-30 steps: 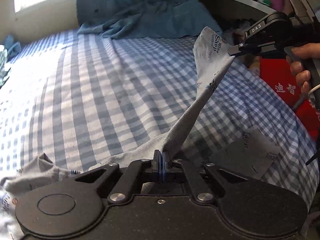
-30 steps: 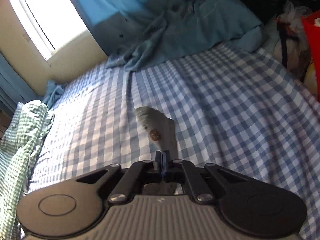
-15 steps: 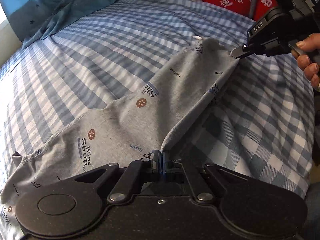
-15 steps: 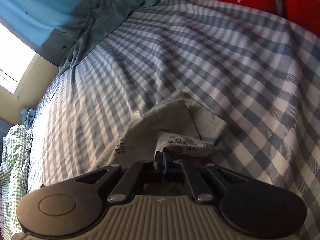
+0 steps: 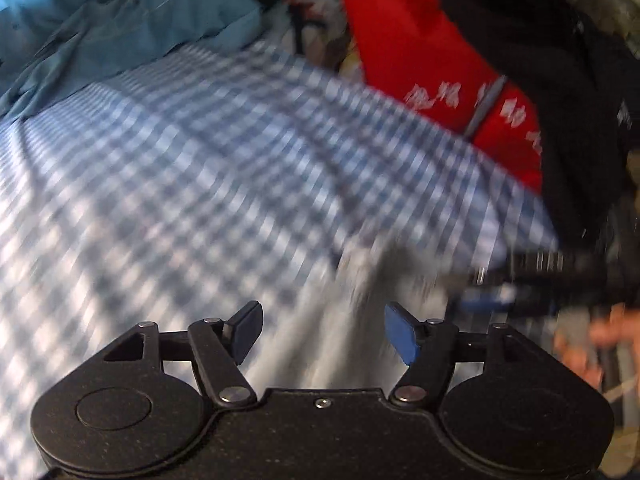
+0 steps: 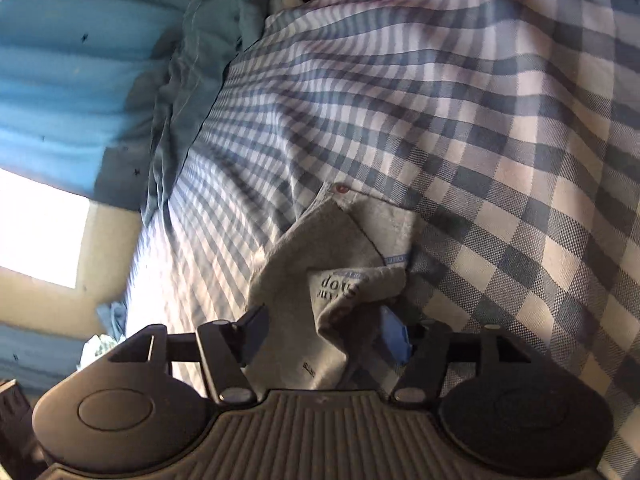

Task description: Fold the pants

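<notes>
The grey printed pants (image 6: 332, 264) lie bunched on the checked bed sheet (image 6: 480, 152). My right gripper (image 6: 325, 335) is just above them, jaws opening, and a fold of the cloth sits loosely between the fingers without being pinched. The left wrist view is blurred by motion. In it my left gripper (image 5: 324, 332) has its jaws opening over the pale grey pants (image 5: 360, 292), with nothing pressed between the pads. The right gripper (image 5: 516, 284) and the hand holding it (image 5: 592, 340) show as a dark smear at the right edge.
A red bag with white characters (image 5: 436, 80) and dark clutter stand past the bed's far edge. Crumpled blue cloth (image 5: 120, 28) lies at the head of the bed below a blue curtain (image 6: 60, 80). A bright window (image 6: 40, 232) is at the left.
Both grippers were shut on the pants and holding them stretched between them; now both have opened and the pants lie on the bed. The left view has swung towards the red bag.
</notes>
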{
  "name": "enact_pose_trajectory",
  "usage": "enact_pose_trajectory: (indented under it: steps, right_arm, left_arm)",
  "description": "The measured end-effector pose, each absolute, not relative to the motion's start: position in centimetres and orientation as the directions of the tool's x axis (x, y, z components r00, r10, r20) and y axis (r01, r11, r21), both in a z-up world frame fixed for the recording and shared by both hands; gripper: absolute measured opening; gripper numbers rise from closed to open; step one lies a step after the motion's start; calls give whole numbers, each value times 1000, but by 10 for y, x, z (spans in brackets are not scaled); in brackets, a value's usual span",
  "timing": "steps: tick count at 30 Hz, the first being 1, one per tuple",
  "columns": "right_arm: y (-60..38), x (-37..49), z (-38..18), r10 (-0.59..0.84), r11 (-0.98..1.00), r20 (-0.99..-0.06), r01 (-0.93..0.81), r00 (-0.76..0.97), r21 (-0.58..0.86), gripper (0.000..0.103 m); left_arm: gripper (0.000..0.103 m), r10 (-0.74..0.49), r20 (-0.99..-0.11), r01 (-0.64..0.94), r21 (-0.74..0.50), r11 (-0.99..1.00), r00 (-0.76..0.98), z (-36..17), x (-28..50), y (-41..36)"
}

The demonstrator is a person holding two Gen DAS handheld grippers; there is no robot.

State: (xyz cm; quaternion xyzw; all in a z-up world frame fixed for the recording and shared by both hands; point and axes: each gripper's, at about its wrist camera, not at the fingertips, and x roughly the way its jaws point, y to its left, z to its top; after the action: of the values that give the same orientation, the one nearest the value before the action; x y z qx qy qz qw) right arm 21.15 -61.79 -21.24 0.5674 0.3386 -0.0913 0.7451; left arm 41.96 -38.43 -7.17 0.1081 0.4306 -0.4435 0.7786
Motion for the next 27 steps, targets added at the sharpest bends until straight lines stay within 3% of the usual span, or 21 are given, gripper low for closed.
enact_pose_trajectory:
  steps: [4,9,15,16,17,19,20,21,27]
  right_arm:
    - [-628,210,-227,248,192,-568,535,785,823,72]
    - [-632,212,-239,242,130,-561,547,792,827,69]
    - [-633,208,-246,226,124,-594,582,772,804,40]
    - [-633,208,-247,223,118,-597,586,771,802,37]
    - [-634,207,-248,219,117,-602,592,768,797,30]
    - [-635,209,-248,206,130,-617,604,759,786,14]
    - [-635,209,-245,191,148,-621,603,760,783,5]
    - [-635,210,-241,171,179,-625,599,762,780,4]
    - [-636,217,-208,73,394,-623,552,778,735,3]
  left_arm:
    - [72,-656,-748,833,-294,469,106,-77,454,-454]
    - [73,-546,-833,869,-337,362,-96,-111,474,-517]
    - [48,-443,-873,832,-394,391,-205,-142,480,-534]
    - [37,-432,-878,829,-392,398,-207,-147,479,-532]
    - [18,-421,-883,827,-387,408,-205,-150,479,-532]
    - [1,-404,-895,823,-369,432,-189,-153,478,-533]
    - [1,-415,-893,822,-365,437,-176,-152,477,-533]
    - [0,-436,-884,822,-370,432,-169,-148,475,-532]
    - [0,-556,-829,851,-335,404,-62,-121,470,-519]
